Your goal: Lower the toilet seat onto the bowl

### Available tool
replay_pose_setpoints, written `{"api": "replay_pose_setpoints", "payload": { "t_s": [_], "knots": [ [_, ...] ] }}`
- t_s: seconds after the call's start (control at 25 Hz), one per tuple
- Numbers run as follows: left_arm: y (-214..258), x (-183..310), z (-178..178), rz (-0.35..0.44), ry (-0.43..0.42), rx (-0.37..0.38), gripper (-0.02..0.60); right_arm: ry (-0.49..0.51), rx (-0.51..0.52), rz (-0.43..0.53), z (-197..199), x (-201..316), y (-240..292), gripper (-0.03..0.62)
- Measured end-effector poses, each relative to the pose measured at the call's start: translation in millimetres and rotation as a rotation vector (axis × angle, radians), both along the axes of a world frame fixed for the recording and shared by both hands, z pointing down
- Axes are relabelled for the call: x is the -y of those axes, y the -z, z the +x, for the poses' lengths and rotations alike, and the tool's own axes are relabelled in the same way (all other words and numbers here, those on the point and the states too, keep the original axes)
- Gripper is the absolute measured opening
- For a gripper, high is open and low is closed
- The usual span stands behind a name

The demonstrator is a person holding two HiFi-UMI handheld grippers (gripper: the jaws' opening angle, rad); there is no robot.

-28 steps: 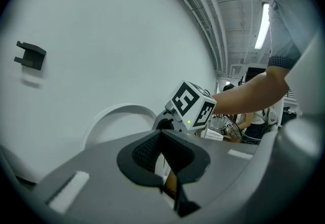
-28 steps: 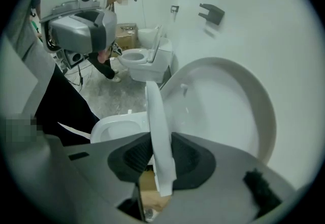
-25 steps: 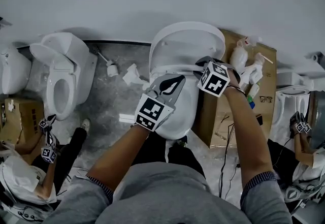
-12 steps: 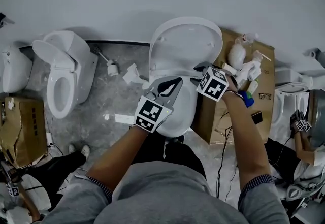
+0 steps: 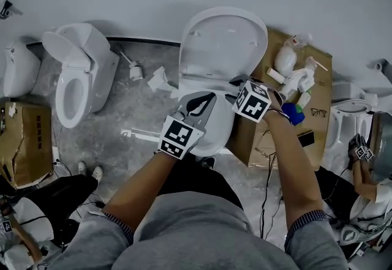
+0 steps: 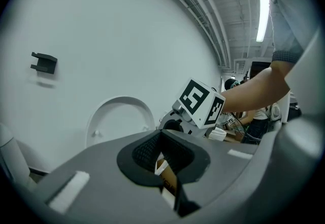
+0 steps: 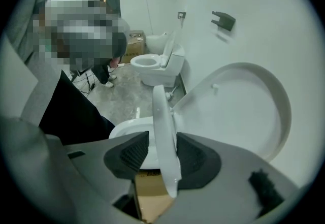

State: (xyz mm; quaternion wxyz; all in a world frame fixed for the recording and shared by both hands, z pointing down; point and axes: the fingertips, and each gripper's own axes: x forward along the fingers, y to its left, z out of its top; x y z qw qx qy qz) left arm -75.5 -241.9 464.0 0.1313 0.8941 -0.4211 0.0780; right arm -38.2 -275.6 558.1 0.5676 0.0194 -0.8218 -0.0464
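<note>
Between just-opened right fingers [image 7: 133,154], toilet seat [image 7: 163,126]

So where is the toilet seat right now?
In the right gripper view the toilet seat stands on edge between the right tongs, which have just been opening, with the raised lid to its right.

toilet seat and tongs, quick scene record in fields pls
seat: raised on edge, off the bowl, apart from the lid
lid: up, back by the wall
right tongs: open, jaws just been opening, seat rim between the pads
left tongs: shut, nothing in them
beside toilet: cardboard box with bottles on it
task: seat not yet lowered
</note>
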Motion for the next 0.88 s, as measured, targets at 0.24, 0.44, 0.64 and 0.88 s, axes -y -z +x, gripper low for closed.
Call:
{"api": "replay_pose_setpoints", "payload": {
  "t_s": [0.24, 0.44, 0.64, 0.88],
  "knots": [
    [0, -17, 6, -0.002, 0.015, 0.002, 0.008, 0.039, -0.018, -0.018, 3, -26, -9, 0.179],
    [-4, -30, 6, -0.005, 0.030, 0.009, 0.008, 0.065, -0.031, -0.040, 7, -46, -18, 0.179],
    [-8, -41, 6, -0.018, 0.052, 0.012, 0.008, 0.074, -0.033, -0.053, 10, -61, -22, 0.179],
    [-14, -57, 8, -0.032, 0.067, 0.021, 0.009, 0.083, -0.024, -0.072, 11, -84, -32, 0.179]
  ]
}}
